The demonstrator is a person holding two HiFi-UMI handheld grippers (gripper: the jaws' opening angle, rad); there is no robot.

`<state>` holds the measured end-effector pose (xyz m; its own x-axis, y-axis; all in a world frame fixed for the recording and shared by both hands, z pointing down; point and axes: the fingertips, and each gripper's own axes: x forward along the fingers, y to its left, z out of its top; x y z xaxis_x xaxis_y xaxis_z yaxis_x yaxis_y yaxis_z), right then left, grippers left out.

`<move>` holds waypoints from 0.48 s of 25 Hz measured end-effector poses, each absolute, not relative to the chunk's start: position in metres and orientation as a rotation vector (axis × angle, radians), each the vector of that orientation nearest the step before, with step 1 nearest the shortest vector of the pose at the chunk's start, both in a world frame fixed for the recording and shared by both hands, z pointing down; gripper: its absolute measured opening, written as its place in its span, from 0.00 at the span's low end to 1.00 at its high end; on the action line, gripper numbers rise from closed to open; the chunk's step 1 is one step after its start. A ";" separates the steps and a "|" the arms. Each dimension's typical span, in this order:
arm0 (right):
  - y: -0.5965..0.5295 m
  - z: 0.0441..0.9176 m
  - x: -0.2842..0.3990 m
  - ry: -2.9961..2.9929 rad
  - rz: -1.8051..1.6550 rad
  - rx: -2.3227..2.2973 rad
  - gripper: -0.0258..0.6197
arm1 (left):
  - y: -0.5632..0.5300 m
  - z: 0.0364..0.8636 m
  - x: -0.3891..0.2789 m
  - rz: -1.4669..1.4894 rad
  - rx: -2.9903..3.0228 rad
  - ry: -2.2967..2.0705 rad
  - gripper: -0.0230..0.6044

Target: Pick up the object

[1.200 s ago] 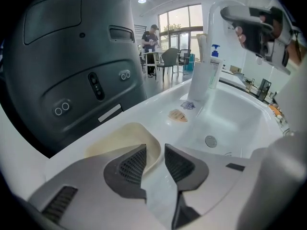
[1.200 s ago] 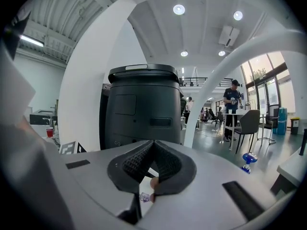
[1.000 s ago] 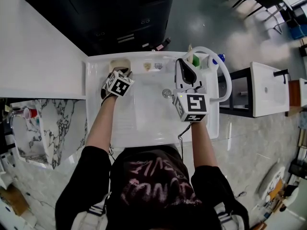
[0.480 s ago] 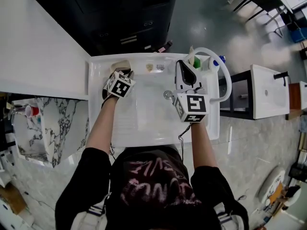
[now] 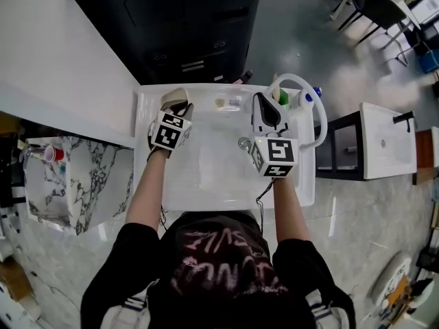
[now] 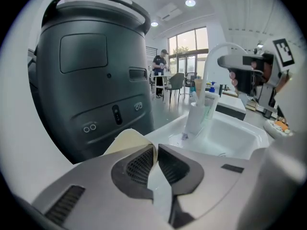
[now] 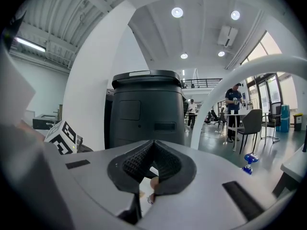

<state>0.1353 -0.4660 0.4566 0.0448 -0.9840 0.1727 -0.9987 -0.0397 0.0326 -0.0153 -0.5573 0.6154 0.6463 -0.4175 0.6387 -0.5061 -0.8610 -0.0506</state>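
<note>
A cream-coloured soft pad point(image 5: 174, 96) sits at the back left corner of the white sink point(image 5: 206, 184). My left gripper point(image 5: 182, 106) is shut on it. In the left gripper view the pad point(image 6: 123, 140) bends upward, pinched between the two ribbed pads point(image 6: 141, 164). My right gripper point(image 5: 265, 107) hovers over the sink's right side, close to the faucet base. Its jaws are shut, tips touching, with nothing between them point(image 7: 153, 150).
A white arched faucet point(image 5: 314, 108) curves over the sink's right rim, with a green bottle point(image 5: 280, 88) and a blue-capped item point(image 5: 315, 86) behind it. Small items point(image 5: 226, 103) lie on the back ledge. The drain point(image 5: 243, 142) is mid-basin. A large black bin point(image 6: 91, 75) stands behind the sink.
The left gripper's jaws have closed on the cream pad, which now tilts up off the ledge. The right gripper has hardly moved. The head view has shifted slightly.
</note>
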 end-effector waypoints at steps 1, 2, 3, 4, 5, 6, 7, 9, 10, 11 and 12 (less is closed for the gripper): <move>-0.465 0.455 0.134 -2.077 0.152 2.159 0.06 | -0.557 0.605 -0.017 0.982 2.737 -0.791 0.11; -0.465 0.454 0.134 -2.081 0.149 2.157 0.06 | -0.557 0.595 -0.019 0.953 2.747 -0.810 0.11; -0.464 0.453 0.133 -2.085 0.145 2.157 0.06 | -0.556 0.584 -0.021 0.920 2.756 -0.828 0.11; -0.462 0.451 0.133 -2.089 0.142 2.157 0.06 | -0.555 0.573 -0.022 0.885 2.765 -0.846 0.11; -0.461 0.449 0.132 -2.093 0.139 2.157 0.06 | -0.554 0.563 -0.024 0.851 2.773 -0.865 0.11; -0.460 0.448 0.132 -2.097 0.138 2.155 0.06 | -0.553 0.552 -0.026 0.821 2.782 -0.886 0.11; -0.458 0.446 0.132 -2.100 0.140 2.151 0.06 | -0.552 0.542 -0.028 0.795 2.791 -0.907 0.11; -0.456 0.443 0.132 -2.107 0.149 2.134 0.06 | -0.549 0.525 -0.031 0.747 2.806 -0.949 0.11; -0.456 0.441 0.132 -2.113 0.148 2.126 0.06 | -0.547 0.517 -0.033 0.725 2.809 -0.972 0.11; -0.455 0.438 0.132 -2.122 0.140 2.121 0.06 | -0.544 0.509 -0.036 0.704 2.811 -0.996 0.11; -0.455 0.435 0.132 -2.132 0.126 2.119 0.06 | -0.541 0.502 -0.039 0.681 2.811 -1.020 0.11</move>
<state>0.1321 -0.4548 0.4351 -0.0038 -0.9882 0.1528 -0.9994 0.0091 0.0341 -0.0389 -0.5413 0.5021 0.6808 -0.5920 0.4314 -0.6252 -0.7764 -0.0789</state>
